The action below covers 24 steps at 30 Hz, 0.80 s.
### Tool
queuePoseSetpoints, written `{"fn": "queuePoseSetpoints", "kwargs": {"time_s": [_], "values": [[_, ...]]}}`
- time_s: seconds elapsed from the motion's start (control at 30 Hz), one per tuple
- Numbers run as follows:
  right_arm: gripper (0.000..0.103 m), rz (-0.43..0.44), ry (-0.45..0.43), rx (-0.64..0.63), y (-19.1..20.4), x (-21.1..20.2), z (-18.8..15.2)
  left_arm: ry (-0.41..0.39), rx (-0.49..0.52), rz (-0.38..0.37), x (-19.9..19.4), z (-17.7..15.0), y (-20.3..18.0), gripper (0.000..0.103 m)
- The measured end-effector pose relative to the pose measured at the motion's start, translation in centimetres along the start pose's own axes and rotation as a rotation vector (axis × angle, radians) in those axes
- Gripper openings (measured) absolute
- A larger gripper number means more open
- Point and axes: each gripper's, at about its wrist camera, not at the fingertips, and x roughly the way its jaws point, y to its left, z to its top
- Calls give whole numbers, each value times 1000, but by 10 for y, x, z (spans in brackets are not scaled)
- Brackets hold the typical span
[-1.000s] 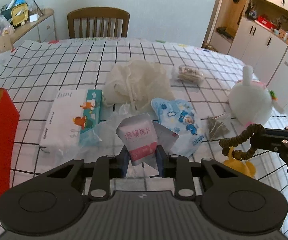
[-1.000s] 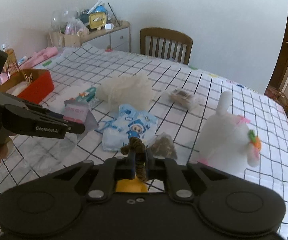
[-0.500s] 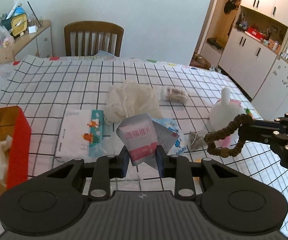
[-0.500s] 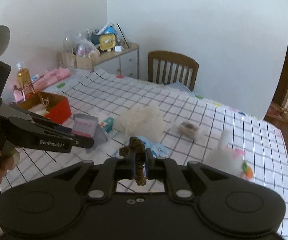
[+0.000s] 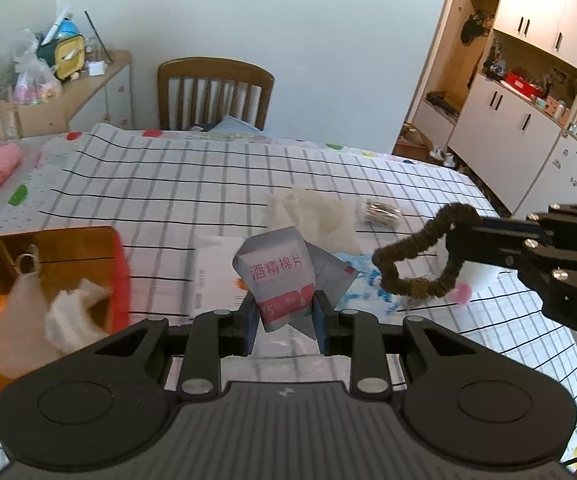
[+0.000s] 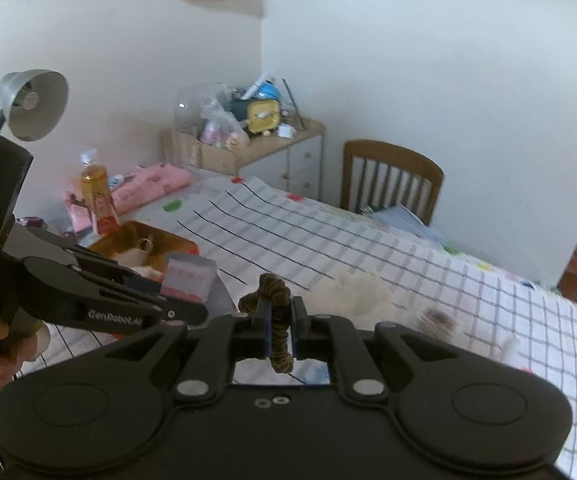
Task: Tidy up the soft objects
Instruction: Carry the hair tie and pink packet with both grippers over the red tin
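My left gripper (image 5: 284, 312) is shut on a grey and pink wipe packet (image 5: 278, 276), held above the checked table. My right gripper (image 6: 280, 328) is shut on a brown hair scrunchie (image 6: 276, 320); the scrunchie also shows in the left wrist view (image 5: 420, 256), to the right of the packet. A red box (image 5: 118, 276) with white soft things inside sits at the left; it also shows in the right wrist view (image 6: 156, 244), behind the left gripper (image 6: 192, 314). A cream mesh pouf (image 5: 320, 220), a tissue pack (image 5: 212, 276) and a blue printed pack (image 5: 362, 276) lie on the table.
A small brown packet (image 5: 382, 212) lies right of the pouf. A wooden chair (image 5: 214, 92) stands at the table's far side. A cluttered sideboard (image 5: 64, 92) is at the far left, white cupboards (image 5: 528, 120) at the right. A lamp (image 6: 34, 104) and bottle (image 6: 96, 192) stand left.
Both grippers have risen and swung left with their loads. The red box has come further into the left wrist view; the white plush toy has slid out to the right.
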Motion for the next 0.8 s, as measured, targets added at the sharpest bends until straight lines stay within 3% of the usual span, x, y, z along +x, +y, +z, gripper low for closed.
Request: {"fn": "queuePoseSetpoints", "kwargs": {"time_s": [0.4,0.8], "values": [[8,60,-26,-45,57,36,36,-28,-24,60,-35,8,69,28],[8,79,-6,-58,104,84,61,-14,-68,117,-46,9,151,28]]}}
